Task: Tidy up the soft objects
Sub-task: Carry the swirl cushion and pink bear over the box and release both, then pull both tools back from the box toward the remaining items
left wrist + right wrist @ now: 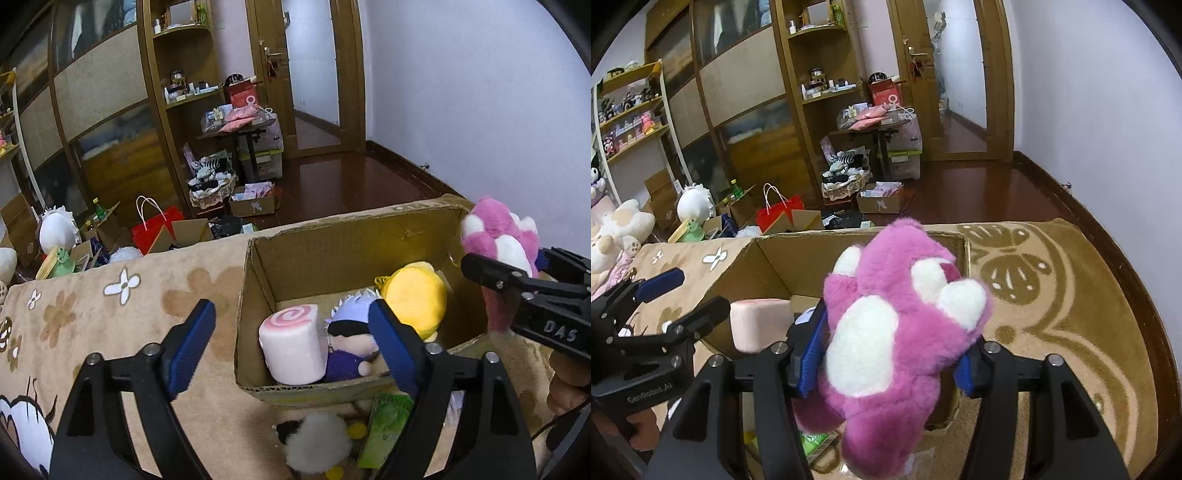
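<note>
On the beige flowered blanket (110, 332) in the left wrist view sits one open cardboard box (258, 280) holding three soft toys: a pink-swirl roll plush (291, 343), a small doll with pale hair (351, 332) beside it, and a yellow round plush (417, 295) behind. The left gripper (291, 343) hangs over the box's near edge, its two blue pads spread wide with nothing between them. Just outside the box lie one white fluffy toy (317, 446) and one green packet (388, 424). At the right edge the right gripper (517, 269) is clamped on one pink and white plush (495, 232)

From the right wrist view, the pink and white plush (897, 332) is squeezed between the right gripper (886, 354) pads, held above the cardboard box (783, 258); the roll plush (757, 321) shows inside, and the left gripper (687, 295) stands apart at the left
</note>
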A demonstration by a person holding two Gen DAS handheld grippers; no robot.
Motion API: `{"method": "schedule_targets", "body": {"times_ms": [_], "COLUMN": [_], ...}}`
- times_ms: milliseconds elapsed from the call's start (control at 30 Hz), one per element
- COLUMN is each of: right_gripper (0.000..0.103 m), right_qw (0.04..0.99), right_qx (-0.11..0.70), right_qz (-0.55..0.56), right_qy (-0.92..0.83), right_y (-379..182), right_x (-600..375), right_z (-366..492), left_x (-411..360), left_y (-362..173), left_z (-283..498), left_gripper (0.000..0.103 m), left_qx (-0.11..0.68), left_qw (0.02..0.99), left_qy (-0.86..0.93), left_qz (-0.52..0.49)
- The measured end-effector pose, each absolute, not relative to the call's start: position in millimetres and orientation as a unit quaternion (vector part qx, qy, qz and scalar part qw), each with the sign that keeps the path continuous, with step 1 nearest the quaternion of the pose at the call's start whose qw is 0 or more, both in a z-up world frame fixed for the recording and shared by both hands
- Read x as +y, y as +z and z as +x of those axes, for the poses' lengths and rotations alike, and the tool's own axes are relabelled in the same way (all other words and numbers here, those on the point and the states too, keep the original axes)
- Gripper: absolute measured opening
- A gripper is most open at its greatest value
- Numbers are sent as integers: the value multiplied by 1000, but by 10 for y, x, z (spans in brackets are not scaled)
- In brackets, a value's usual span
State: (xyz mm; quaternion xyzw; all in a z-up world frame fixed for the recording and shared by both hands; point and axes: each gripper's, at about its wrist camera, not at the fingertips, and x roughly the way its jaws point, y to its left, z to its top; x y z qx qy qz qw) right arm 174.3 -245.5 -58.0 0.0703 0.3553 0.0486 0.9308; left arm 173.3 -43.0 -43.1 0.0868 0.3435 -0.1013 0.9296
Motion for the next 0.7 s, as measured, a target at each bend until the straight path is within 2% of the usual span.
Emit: {"method": "schedule_targets", "body": {"times_ms": [67, 133, 233, 433, 500, 567, 700], "right_gripper": [79, 81, 90, 92, 99, 101, 102], "right_qw": [931, 933, 937, 941, 942, 945, 945], "right_qx": [351, 346, 337, 326, 322, 316, 316], "right_qz": [81, 83, 72, 62, 65, 65, 65], "right_qy": [53, 52, 55, 64, 63, 58, 51], "right_y": [-564, -544, -493, -361, -320, -269, -211], "right_x": [-2470, -2463, -2416, -2310, -2293, -2283, -2279], "right_z": [1729, 1700, 1648, 1513, 1448, 1387, 1254], "left_x": [-414, -401, -385, -315, -268, -217, -127], "left_y": [-435, -437, -436, -401, -380, -353, -297], "left_z": [1726, 1707, 1649, 1534, 1479, 1409, 1228], "left_gripper": [88, 89, 93, 94, 94, 94, 94], "left_qx": [348, 352, 352, 355, 357, 358, 358], "left_qw": [928, 927, 927, 926, 926, 926, 927], "left_qy": [-100, -102, -97, -91, -89, -87, -79], "left_qz": [84, 82, 87, 89, 85, 82, 75]}}
